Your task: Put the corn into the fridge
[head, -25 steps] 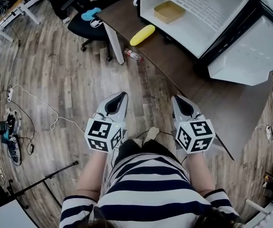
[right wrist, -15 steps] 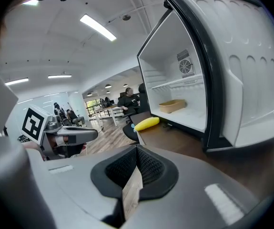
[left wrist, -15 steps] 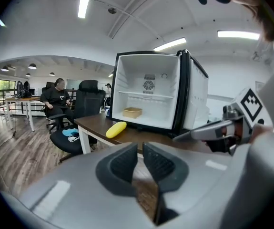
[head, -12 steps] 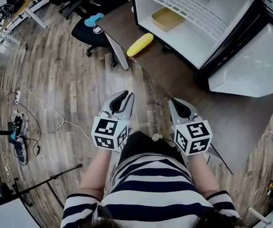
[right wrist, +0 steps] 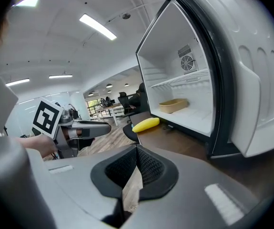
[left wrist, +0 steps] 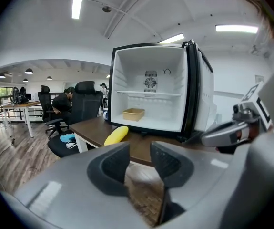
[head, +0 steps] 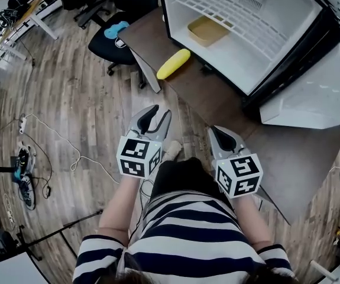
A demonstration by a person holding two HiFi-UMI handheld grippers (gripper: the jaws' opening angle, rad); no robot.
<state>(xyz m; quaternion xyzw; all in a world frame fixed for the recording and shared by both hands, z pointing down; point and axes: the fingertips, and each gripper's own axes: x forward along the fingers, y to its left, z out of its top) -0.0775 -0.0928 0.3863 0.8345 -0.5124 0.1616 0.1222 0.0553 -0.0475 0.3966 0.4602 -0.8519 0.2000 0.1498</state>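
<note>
A yellow corn lies on the brown table, just in front of the open fridge. The fridge is white inside, with a tan tray on its floor. My left gripper hangs open over the wooden floor, short of the table's edge, with nothing between its jaws. My right gripper is shut and empty at the table's near edge. In the left gripper view the corn lies beyond the parted fingers of that gripper. The right gripper view shows the corn left of the fridge opening.
The fridge door swings open to the right. A black office chair with a blue thing on its seat stands left of the table. Cables and a power strip lie on the wooden floor. A white table leg stands below the corn.
My left gripper's jaws have opened. Both grippers have come closer to the table and the corn. The right gripper stays shut.
</note>
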